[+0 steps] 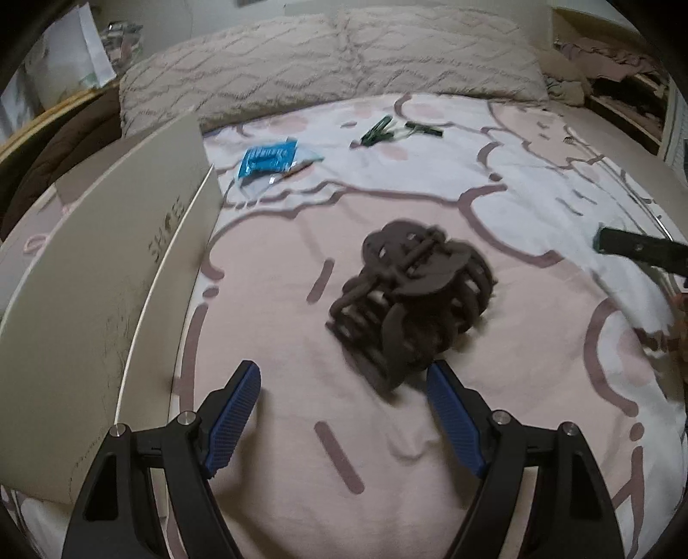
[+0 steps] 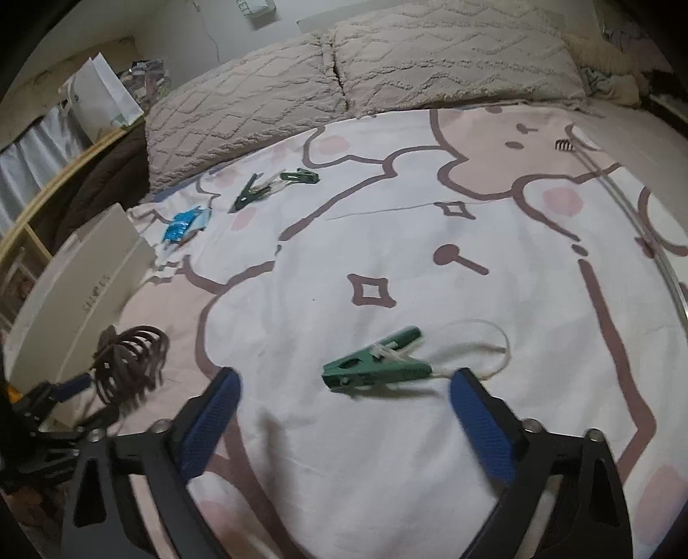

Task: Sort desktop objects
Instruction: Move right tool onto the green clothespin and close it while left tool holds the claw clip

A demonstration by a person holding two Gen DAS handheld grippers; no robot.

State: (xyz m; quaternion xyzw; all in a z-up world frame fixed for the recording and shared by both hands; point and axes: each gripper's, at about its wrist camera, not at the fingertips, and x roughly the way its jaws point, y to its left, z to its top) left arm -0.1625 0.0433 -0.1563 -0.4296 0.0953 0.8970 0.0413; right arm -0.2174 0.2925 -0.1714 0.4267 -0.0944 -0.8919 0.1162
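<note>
The left gripper hung with its jaws apart and empty, the dark brown plastic claw hair clip lying on the pink cartoon-print bedsheet just ahead. The right gripper was likewise spread, a green plastic clothespin loose between its fingertips. Farther back lay a blue packet and two dark green clothespins.

**Bedroom, dim light**

A bed with a pink-and-white cartoon sheet fills both views. Two beige textured pillows lie along its top edge. A pale wall rises behind; a white paper bag stands upper left.
</note>
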